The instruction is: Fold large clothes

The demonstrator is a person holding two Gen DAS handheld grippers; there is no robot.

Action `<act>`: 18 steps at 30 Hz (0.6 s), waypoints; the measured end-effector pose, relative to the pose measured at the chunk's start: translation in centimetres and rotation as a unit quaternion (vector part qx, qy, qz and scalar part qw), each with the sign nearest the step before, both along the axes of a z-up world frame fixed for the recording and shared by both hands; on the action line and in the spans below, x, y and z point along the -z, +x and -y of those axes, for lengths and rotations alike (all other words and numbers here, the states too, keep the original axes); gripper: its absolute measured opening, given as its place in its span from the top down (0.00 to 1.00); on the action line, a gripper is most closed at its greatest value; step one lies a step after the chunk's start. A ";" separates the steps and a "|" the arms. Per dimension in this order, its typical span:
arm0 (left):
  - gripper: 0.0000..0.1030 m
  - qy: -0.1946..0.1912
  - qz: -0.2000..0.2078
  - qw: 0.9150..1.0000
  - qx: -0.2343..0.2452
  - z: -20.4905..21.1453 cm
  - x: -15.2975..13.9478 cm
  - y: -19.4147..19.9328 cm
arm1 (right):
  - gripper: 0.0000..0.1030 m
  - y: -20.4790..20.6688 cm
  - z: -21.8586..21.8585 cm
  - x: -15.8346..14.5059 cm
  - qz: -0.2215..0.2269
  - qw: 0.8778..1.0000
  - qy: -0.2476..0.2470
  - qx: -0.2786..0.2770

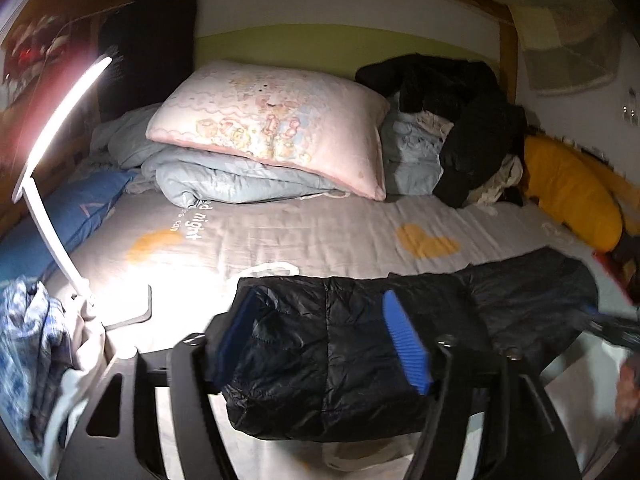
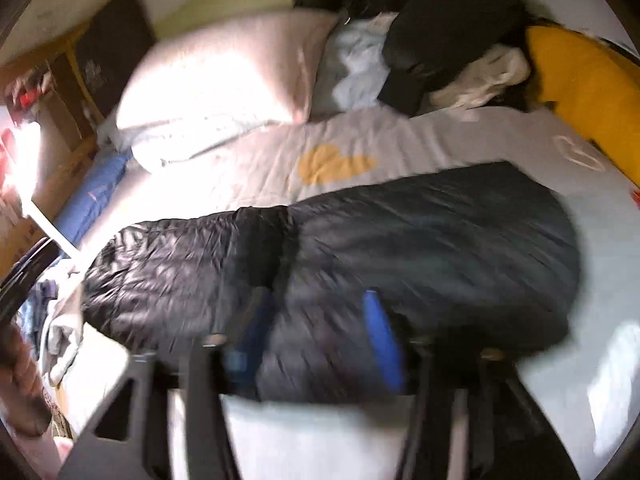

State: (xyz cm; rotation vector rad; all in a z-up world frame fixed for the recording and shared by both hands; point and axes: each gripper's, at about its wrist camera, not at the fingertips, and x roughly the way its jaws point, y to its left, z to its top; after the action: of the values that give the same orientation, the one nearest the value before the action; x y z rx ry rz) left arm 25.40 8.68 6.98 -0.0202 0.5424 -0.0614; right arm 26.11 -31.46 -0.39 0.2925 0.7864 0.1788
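A black quilted puffer jacket (image 1: pixel 400 320) lies folded in a long band across the near edge of the grey bed sheet (image 1: pixel 300 232). My left gripper (image 1: pixel 320 340) stands open over the jacket's left end, its blue pads on either side of the fabric. In the blurred right wrist view the jacket (image 2: pixel 400 240) stretches across the bed, and my right gripper (image 2: pixel 316 340) stands open over its near edge, blue fingers (image 2: pixel 380 340) apart against the fabric.
A pink pillow (image 1: pixel 272 120) rests on a light blue quilt (image 1: pixel 224 180) at the back. A pile of dark clothes (image 1: pixel 460 120) and a yellow cushion (image 1: pixel 568 188) sit back right. A lit white lamp (image 1: pixel 60 140) stands left, beside a blue plaid garment (image 1: pixel 28 340).
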 end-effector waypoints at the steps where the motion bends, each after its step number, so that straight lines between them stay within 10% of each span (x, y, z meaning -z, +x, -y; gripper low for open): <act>1: 0.30 0.000 0.002 1.000 0.000 -0.1 -0.1 -0.1 | 0.00 -0.9 1.3 -0.2 -0.001 0.999 0.017 0.027; 8: 0.09 0.033 0.034 0.999 -0.009 -0.8 -1.2 -1.4 | 0.00 -0.7 6.6 1.4 -0.031 0.991 0.060 0.116; 13: 0.00 0.026 0.016 0.999 -0.034 -2.3 -0.5 -1.0 | 0.00 1.2 8.9 6.4 -0.082 0.969 0.187 0.139; 18: 0.00 0.042 -0.009 0.999 -0.034 -2.4 1.2 0.2 | 0.00 2.9 9.0 6.4 -0.028 0.971 0.160 0.173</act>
State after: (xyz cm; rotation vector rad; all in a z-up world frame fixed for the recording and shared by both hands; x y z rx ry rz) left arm 25.64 11.09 5.80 0.0424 0.5613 0.0278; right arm 29.04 -40.48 -6.77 0.7362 0.7488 -0.0343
